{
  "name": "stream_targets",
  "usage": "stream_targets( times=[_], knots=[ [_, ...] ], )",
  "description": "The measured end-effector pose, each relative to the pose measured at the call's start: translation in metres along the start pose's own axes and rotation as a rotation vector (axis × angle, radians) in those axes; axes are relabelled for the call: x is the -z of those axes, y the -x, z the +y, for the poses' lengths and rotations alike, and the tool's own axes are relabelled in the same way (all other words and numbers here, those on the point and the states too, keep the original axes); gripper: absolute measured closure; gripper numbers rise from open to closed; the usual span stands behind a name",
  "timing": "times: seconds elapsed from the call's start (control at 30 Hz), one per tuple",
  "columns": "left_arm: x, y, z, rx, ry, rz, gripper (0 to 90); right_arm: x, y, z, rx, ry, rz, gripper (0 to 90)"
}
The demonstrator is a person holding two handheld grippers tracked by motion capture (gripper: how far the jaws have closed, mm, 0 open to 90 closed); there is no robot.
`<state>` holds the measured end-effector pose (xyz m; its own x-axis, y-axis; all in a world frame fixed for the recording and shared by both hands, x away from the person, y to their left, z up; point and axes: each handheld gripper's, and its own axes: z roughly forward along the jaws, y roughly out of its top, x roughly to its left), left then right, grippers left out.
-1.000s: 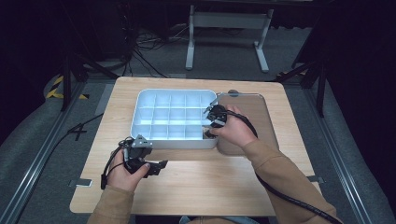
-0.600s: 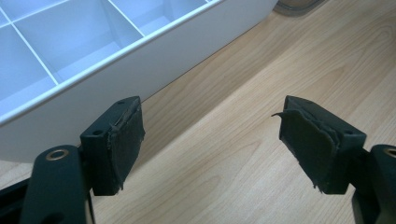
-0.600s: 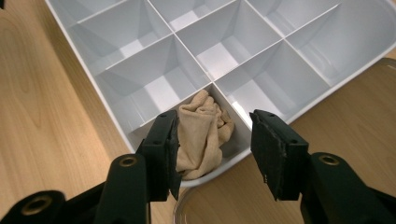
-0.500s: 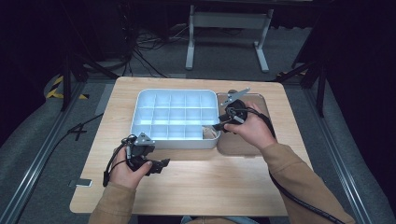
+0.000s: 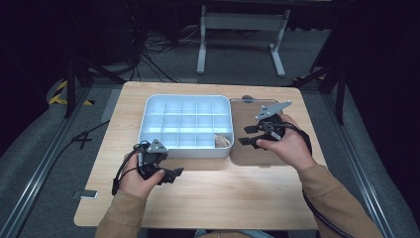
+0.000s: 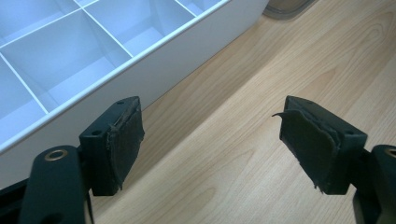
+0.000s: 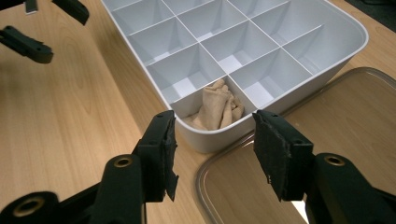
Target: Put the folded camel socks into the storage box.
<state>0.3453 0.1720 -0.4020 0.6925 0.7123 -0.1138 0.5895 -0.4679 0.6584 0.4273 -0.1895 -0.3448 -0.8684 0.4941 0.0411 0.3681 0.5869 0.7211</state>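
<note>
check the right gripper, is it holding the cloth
No, the right gripper is open with nothing between its jaws, and the cloth lies in a corner compartment of the tray.

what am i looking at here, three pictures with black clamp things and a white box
A person sits at a light wooden table holding a hand-held black two-jaw gripper in each hand: left gripper, right gripper. The high view looks down from above. The other two come from cameras riding on each gripper, so its two black jaws rise from the bottom. On the table stand a white plastic tray with many compartments and, beside it, a flat brownish lid. A crumpled beige cloth lies in a corner compartment. Both grippers are open and hold nothing.
</note>
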Motion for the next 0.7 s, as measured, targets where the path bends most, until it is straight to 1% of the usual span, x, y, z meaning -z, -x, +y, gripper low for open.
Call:
stream_targets(
  times=[0.03,0.07,0.17,0.27,0.37,0.43,0.47,0.57,0.6,0.67,0.7],
  knots=[
    [0.000,-0.001,0.001,-0.011,-0.001,0.000,22.1,0.003,-0.001,-0.002,0.005,0.009,0.004,49.6],
    [0.000,0.001,0.001,-0.001,0.001,-0.004,22.1,0.006,-0.002,-0.004,0.009,0.016,0.006,49.5],
    [0.000,0.001,0.000,-0.007,-0.007,-0.016,22.1,0.013,-0.006,-0.009,0.026,0.028,0.015,48.5],
    [0.001,0.000,0.000,-0.014,-0.008,-0.016,22.1,0.019,-0.007,-0.013,0.040,0.032,0.019,45.6],
    [0.002,0.000,-0.001,-0.015,-0.011,-0.013,22.2,0.025,-0.008,-0.019,0.039,0.039,0.012,43.7],
    [0.003,0.001,-0.001,-0.021,-0.016,-0.015,22.2,0.028,-0.009,-0.024,0.024,0.040,0.005,42.4],
    [0.002,0.002,-0.002,-0.025,-0.014,-0.015,22.2,0.030,-0.009,-0.027,0.024,0.045,0.004,42.1],
    [0.006,0.004,-0.009,-0.076,-0.031,-0.025,22.2,0.034,-0.012,-0.041,0.014,0.080,0.016,40.0],
    [0.009,0.005,-0.013,-0.091,-0.026,-0.028,22.4,0.036,-0.013,-0.047,0.013,0.092,0.021,40.0],
    [0.013,0.004,-0.017,-0.105,-0.034,-0.023,22.7,0.039,-0.014,-0.061,0.008,0.109,0.015,39.5],
    [0.014,0.004,-0.018,-0.099,-0.034,-0.020,22.7,0.040,-0.014,-0.067,0.005,0.114,0.008,39.3]
  ],
)
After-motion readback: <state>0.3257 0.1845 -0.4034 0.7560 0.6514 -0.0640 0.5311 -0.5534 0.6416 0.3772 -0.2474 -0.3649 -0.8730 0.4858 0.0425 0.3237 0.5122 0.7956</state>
